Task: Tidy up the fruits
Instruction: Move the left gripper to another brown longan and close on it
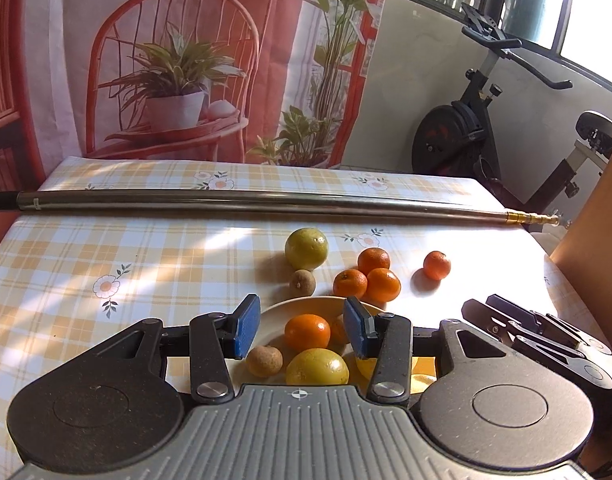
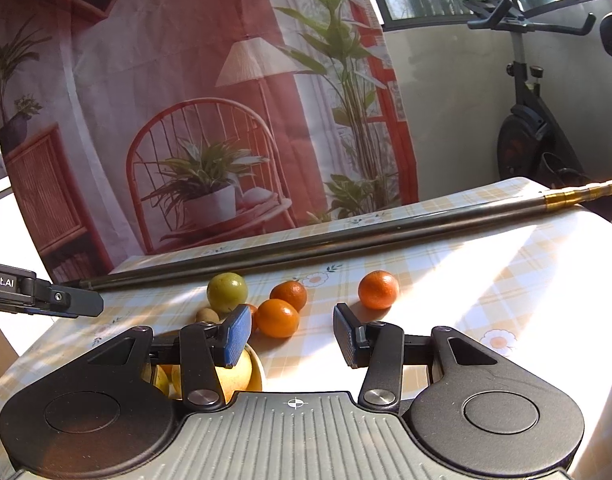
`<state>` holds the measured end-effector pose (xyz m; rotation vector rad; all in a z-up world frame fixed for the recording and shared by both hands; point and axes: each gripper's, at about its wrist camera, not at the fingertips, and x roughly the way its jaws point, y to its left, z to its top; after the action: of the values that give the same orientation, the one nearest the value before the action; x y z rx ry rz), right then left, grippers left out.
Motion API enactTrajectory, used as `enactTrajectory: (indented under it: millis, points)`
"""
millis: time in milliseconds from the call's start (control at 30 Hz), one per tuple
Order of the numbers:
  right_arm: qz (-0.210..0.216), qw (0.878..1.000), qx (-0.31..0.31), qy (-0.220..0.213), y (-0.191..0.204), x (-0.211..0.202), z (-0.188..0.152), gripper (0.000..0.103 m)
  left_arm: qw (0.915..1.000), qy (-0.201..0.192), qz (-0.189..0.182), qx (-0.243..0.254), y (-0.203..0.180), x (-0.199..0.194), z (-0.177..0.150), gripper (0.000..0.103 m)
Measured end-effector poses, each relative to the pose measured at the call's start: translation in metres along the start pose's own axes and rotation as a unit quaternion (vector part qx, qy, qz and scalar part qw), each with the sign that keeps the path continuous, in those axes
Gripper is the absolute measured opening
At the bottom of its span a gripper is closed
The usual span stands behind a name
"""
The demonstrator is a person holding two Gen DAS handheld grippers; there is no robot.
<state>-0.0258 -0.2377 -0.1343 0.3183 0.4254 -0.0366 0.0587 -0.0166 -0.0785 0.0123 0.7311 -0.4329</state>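
Checked tablecloth (image 1: 85, 248), bowl (image 1: 273, 312) holding fruit, both grippers' jaws spread — loose tangerines (image 2: 378, 290) beyond

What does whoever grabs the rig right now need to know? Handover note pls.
Left gripper: open, empty, above the bowl.
Right gripper: open, empty, over the tablecloth beside the bowl.
Done: bowl holds an orange, a yellow fruit, a small brown fruit; more is hidden behind the fingers.
Left on the table: green-yellow fruit, small brown fruit, cluster of three oranges, lone orange.
Metal pole lies behind the fruit.
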Motion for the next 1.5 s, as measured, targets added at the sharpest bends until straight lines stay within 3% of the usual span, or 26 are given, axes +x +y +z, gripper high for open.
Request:
enactTrajectory:
  millis: [300,600,933,1200,1500]
  points:
    - [-0.024,0.999,-0.032,-0.02,-0.015,0.016,0.008,0.043,0.9996,0.0,0.014,0.025,-0.01,0.033,0.02,0.048]
    - [-0.043,0.997,-0.055,-0.015,-0.032,0.042,0.009,0.043,0.9985,0.02,-0.001,0.05,-0.012,0.064,0.024,0.048]
    - [-0.033,0.998,-0.048,0.005,-0.036,0.052,0.002,0.043,0.9966,0.077,-0.025,0.016,-0.001,0.096,0.031,0.041]
    - [-0.029,0.998,-0.047,0.009,-0.037,0.054,0.003,0.043,0.9922,0.114,-0.026,-0.043,0.012,0.123,0.036,0.036]
    - [-0.025,0.999,-0.042,0.012,-0.04,0.055,0.002,0.043,0.9892,0.134,-0.025,-0.054,0.016,0.14,0.033,0.026]
